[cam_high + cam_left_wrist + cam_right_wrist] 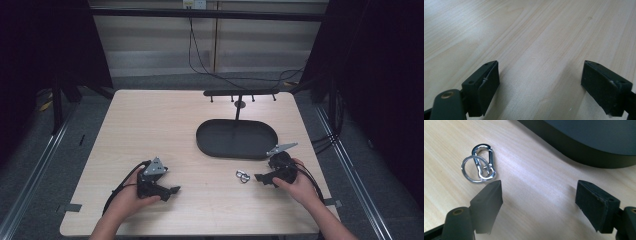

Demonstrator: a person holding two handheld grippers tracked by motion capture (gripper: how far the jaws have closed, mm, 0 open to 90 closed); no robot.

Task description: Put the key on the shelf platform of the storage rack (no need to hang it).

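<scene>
one carabiner [483, 161], one ring [471, 168], perhaps linked

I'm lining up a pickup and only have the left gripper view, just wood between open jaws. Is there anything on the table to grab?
Observer: Yes, a silver carabiner with a key ring lies flat on the table, just ahead of the right gripper.
Operator: Is the right gripper holding it?
Observer: No, its jaws are open, and the clip sits beyond one jaw tip.
Operator: Anything else nearby?
Observer: A black oval tray with a peg stand rising behind it.
</scene>
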